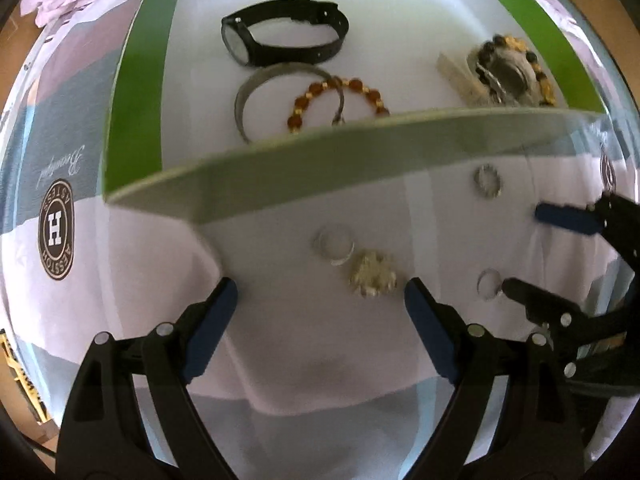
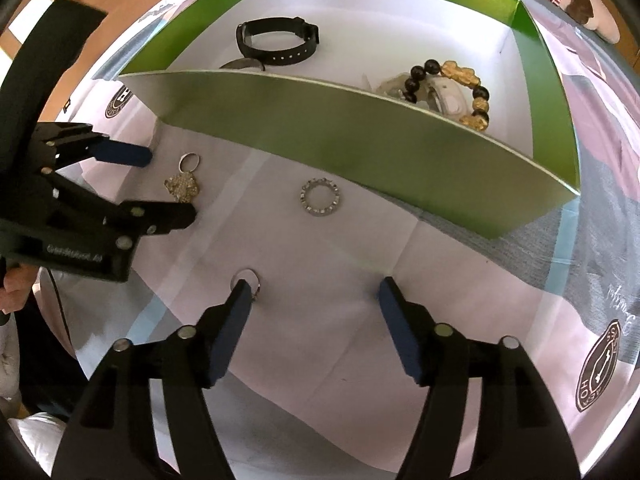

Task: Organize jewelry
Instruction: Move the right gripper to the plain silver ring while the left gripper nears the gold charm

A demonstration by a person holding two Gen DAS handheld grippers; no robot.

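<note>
- One shallow green cardboard box with a white floor (image 1: pixel 132 92) lies far on the patterned cloth (image 2: pixel 460 280).
- Inside it: one black strap wristwatch (image 1: pixel 280 32), one grey metal bangle (image 1: pixel 248 96), one amber bead bracelet (image 1: pixel 340 92), one black-and-gold bead bracelet (image 2: pixel 452 88).
- Near, outside the box: one studded silver ring (image 2: pixel 320 197), one plain silver ring (image 2: pixel 189 161), one gold cluster brooch (image 2: pixel 183 187), one thin silver ring (image 2: pixel 249 278).
- Left gripper (image 1: pixel 320 300): fingers spread, empty.
- Right gripper (image 2: pixel 314 296): fingers spread, left pad touching the thin ring.
</note>
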